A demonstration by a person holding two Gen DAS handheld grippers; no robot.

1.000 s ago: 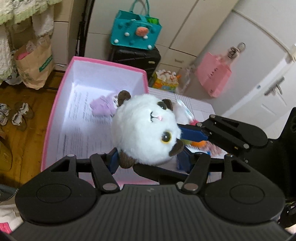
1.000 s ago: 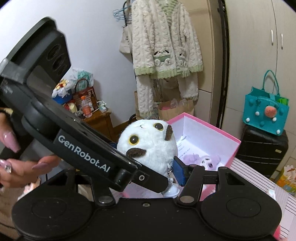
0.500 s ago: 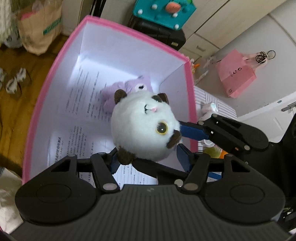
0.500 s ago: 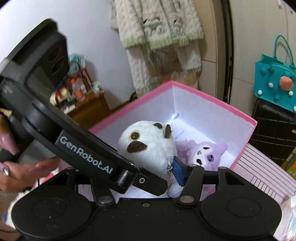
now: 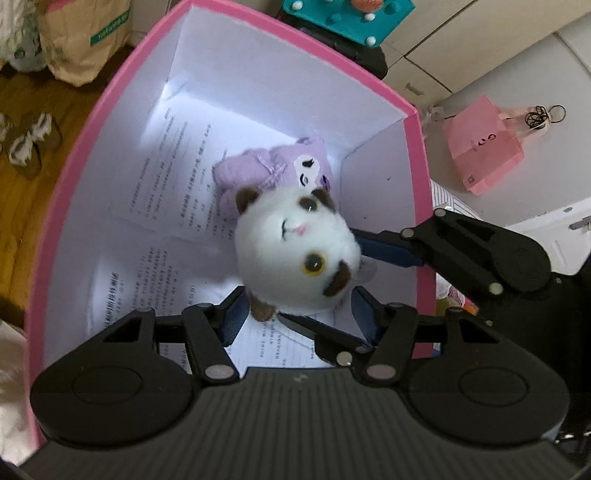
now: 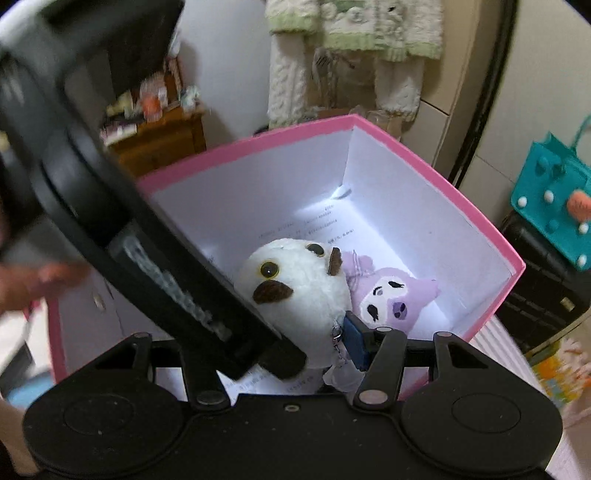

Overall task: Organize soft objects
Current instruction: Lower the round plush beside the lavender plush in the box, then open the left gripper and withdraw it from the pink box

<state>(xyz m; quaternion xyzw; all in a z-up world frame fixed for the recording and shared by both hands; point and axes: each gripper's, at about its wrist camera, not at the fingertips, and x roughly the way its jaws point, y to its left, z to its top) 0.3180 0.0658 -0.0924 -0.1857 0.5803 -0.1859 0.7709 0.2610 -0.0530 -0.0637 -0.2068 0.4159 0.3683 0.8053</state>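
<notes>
at the far left of my left wrist view, a brown paper bag (image 5: 86, 38) stands on the wooden floor (image 5: 22, 155), with fluffy slippers (image 5: 27, 146) near it; next comes the pink box (image 5: 79, 155), open at the top, white inside, printed sheets of paper (image 5: 162, 192) lying on its bottom; my left gripper (image 5: 295, 317) reaches down over the box, its blue-padded fingers (image 5: 232, 321) on either side of the white round plush (image 5: 295, 254), and i cannot tell whether they press it or only flank it; the plush is inside the box walls, touching the purple plush (image 5: 273, 170) that lies on the paper behind it; to the right my right gripper (image 5: 373, 254) comes in across the box's right wall, one blue finger tip (image 5: 384, 249) against the plush by its clear tag; whether that one is clamped i cannot tell; beyond the box sit a teal bag (image 5: 347, 14) and, further right, a pink paper bag (image 5: 484, 147)

in the right wrist view my left hand (image 6: 33, 284) is blurred at the left edge behind the left gripper's black body; the white round plush (image 6: 295, 291) sits against the purple plush (image 6: 391, 299) near the box's (image 6: 480, 229) right corner; only one blue finger (image 6: 354, 339) shows, against the plush's metal clip; a knitted cardigan (image 6: 351, 37) hangs behind, the teal bag (image 6: 554, 199) at the right
</notes>
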